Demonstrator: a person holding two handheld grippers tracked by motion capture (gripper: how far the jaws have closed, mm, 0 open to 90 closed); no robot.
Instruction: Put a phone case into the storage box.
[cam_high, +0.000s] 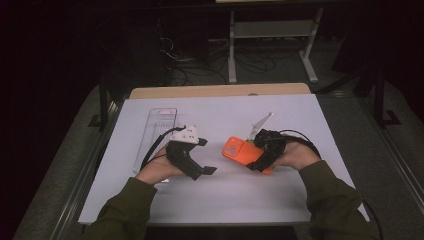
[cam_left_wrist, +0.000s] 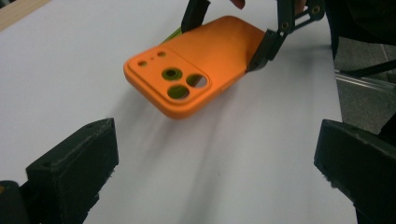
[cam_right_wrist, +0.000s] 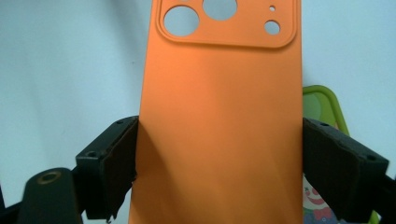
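An orange phone case (cam_high: 239, 150) with camera cut-outs is held just above the white sheet, back side up. My right gripper (cam_high: 253, 156) is shut on the orange case (cam_right_wrist: 219, 107), its pads (cam_right_wrist: 116, 158) pressing on the two long edges. A green-rimmed thing (cam_right_wrist: 322, 105) with a cartoon print sticks out from behind the case. Green also shows through the case's (cam_left_wrist: 201, 60) camera holes. My left gripper (cam_high: 206, 156) faces the case's camera end from a short way off. This left gripper (cam_left_wrist: 217, 172) stands wide open with nothing between its fingers (cam_left_wrist: 74, 168).
A clear plastic tray (cam_high: 159, 127) lies at the back left of the white sheet (cam_high: 220, 195). The wooden table edge (cam_high: 220, 91) runs along the back. A metal frame (cam_high: 272, 30) and cables stand on the dark floor beyond.
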